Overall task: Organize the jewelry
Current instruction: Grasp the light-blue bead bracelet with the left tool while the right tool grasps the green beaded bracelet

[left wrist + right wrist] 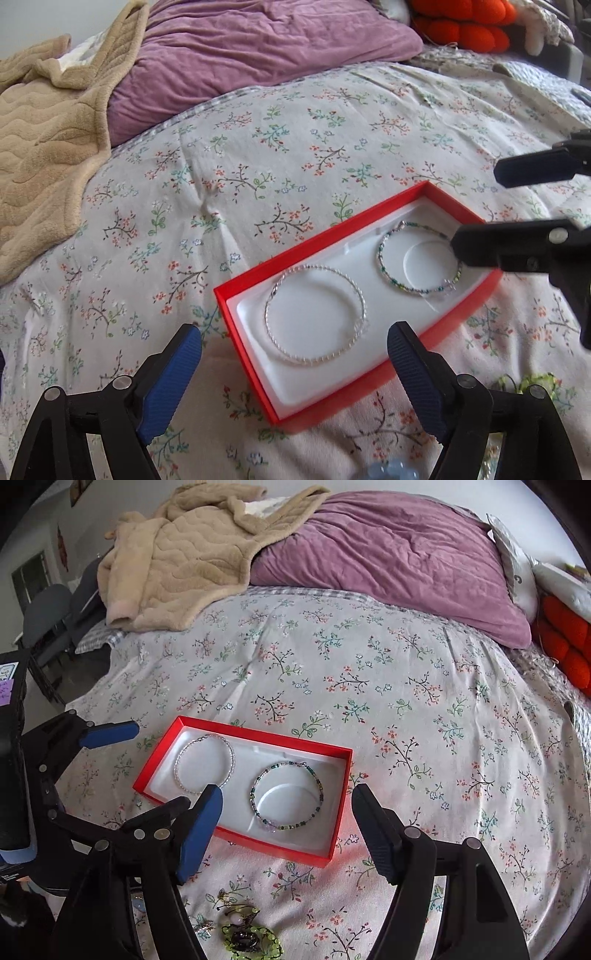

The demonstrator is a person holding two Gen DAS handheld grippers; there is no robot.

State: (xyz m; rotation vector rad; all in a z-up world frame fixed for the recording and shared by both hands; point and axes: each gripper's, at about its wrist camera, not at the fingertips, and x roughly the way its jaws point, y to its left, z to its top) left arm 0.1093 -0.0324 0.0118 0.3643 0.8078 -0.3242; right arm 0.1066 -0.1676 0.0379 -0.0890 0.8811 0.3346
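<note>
A red jewelry box (255, 354) (341, 805) with a white insert lies on the floral bedspread. A silver bangle (314, 314) (204, 763) rests in one recess and a green beaded bangle (417, 258) (288, 797) in the other. My left gripper (293, 354) (166, 760) is open and empty over the silver-bangle end. My right gripper (288, 823) (476, 206) is open and empty above the beaded-bangle end. A green beaded piece (247, 934) and a pale blue beaded piece (391, 470) lie on the bedspread at the near edge.
A purple duvet (388, 557) and a tan fleece blanket (173, 565) are piled at the far side of the bed. An orange cushion (569, 646) lies at the far right. Dark chairs (51, 620) stand beyond the left edge of the bed.
</note>
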